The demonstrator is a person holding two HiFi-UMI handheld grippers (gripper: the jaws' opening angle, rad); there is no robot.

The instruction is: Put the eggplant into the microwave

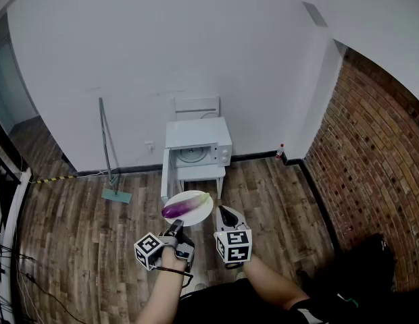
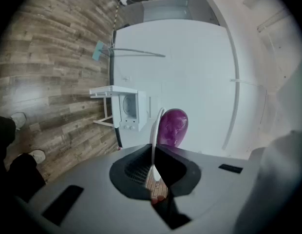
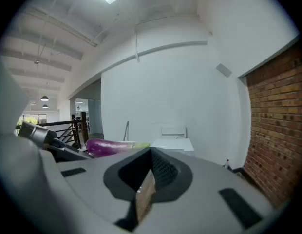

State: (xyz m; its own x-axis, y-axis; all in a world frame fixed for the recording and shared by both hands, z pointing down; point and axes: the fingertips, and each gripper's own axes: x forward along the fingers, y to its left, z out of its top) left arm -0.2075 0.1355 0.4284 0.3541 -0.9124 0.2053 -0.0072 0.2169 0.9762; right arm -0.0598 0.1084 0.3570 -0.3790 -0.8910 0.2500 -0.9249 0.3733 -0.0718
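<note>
Pinching the rim of the white plate (image 1: 201, 213) with the left gripper (image 1: 174, 225), tongs clamped tight on its edge. Carrying the purple eggplant (image 1: 183, 205) on that plate, lying lengthwise, green stem end out to the right. Holding the right gripper (image 1: 226, 216) just beside, tongs pressed together on nothing. Facing the microwave (image 1: 198, 146) well ahead on its small white table (image 1: 203, 173) against the wall, door swung open, eggplant not yet inside

Eggplant (image 1: 184, 206) on plate (image 1: 198, 217); microwave (image 1: 198, 144) beyond, against wall (image 1: 162, 46); mop (image 1: 108, 150) left of microwave
</note>
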